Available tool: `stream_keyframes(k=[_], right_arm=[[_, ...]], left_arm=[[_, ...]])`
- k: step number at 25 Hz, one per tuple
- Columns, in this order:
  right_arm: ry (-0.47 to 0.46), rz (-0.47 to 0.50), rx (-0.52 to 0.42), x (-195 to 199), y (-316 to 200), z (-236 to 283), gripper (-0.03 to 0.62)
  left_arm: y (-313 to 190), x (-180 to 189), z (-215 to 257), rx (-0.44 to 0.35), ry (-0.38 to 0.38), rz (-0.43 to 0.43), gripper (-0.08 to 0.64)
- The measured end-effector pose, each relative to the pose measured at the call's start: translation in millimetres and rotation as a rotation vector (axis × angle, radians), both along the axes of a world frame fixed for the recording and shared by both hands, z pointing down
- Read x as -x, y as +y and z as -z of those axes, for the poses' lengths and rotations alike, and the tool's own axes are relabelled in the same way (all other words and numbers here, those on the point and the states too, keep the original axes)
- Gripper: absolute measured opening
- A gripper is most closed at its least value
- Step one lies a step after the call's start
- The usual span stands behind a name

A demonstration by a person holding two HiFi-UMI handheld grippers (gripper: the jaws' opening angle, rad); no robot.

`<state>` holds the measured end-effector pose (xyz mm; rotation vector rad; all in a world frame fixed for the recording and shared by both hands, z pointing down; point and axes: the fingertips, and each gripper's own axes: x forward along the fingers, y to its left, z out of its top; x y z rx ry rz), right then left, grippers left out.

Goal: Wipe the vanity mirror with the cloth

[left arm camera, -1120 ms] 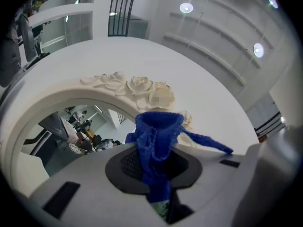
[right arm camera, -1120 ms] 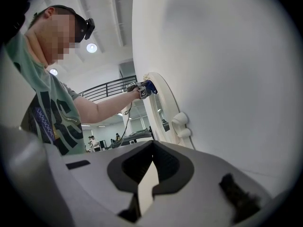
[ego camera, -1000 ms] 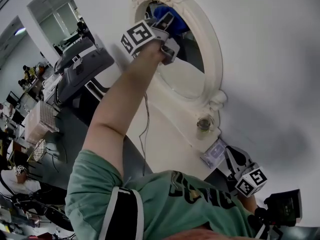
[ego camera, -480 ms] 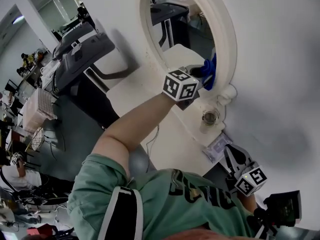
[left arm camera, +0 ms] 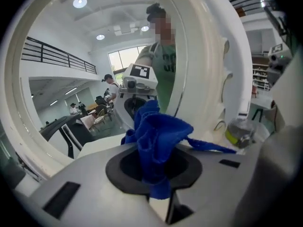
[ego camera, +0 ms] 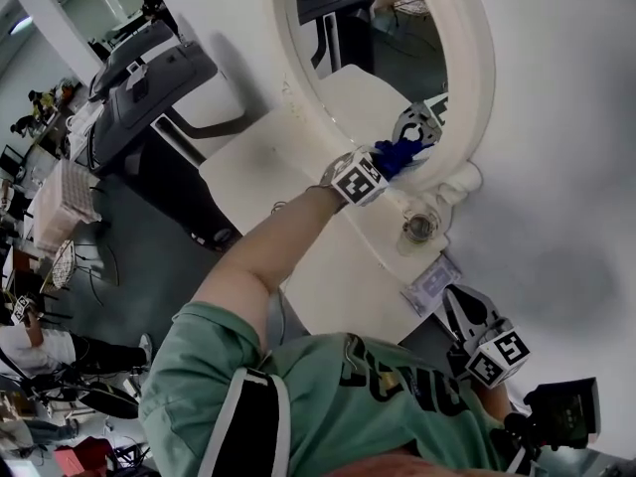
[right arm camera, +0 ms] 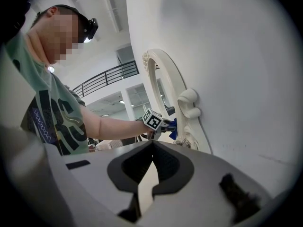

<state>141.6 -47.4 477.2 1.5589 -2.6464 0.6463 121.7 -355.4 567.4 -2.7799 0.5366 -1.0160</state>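
Observation:
The oval vanity mirror [ego camera: 397, 58] in its white ornate frame [ego camera: 477, 78] leans against the wall on a white table [ego camera: 328, 266]. My left gripper [ego camera: 393, 162] is shut on a bunched blue cloth [ego camera: 402, 152], pressed at the mirror's lower rim. In the left gripper view the cloth [left arm camera: 158, 136] sticks out from between the shut jaws of that gripper [left arm camera: 160, 193], just in front of the mirror glass [left arm camera: 94, 79]. My right gripper [ego camera: 465, 306] hangs low at the table's near corner. Its jaws [right arm camera: 151, 148] are shut on nothing and point towards the mirror frame [right arm camera: 163, 79].
A small glass jar [ego camera: 418, 229] stands on the table just below the mirror's foot. A flat pale packet [ego camera: 429, 286] lies near the table edge beside my right gripper. Treadmills [ego camera: 149, 78] stand on the floor to the left, and a plain white wall [ego camera: 556, 167] rises behind.
My left gripper has swept with the cloth from the top of the mirror down across the glass to its lower rim. The right gripper has stayed where it was.

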Motion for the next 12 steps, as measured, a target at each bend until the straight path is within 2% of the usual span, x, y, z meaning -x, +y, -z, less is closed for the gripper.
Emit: stream_keyframes(k=[3,6,9,12], right_arm=[[0.016,0.011,0.000,2.9,-5.8,1.3,0.012],[0.034,0.023,-0.005,7.8,-11.3,6.7,0.012],[0.050,0.034,-0.015,16.1,-18.3,16.5,0.012],[0.059,0.047,-0.025,27.7,-25.7,25.0,0.012]], left_arm=[[-23.7,13.7,-24.7,-0.054,-0.098,0.033,0.077],[-39.6,23.0,-33.8,-0.058,-0.134,0.072,0.077],[-44.5,27.8,-35.2,-0.025,-0.102,0.100,0.078],[-42.1,39.4,-37.7,0.076,0.007,0.174,0.081]])
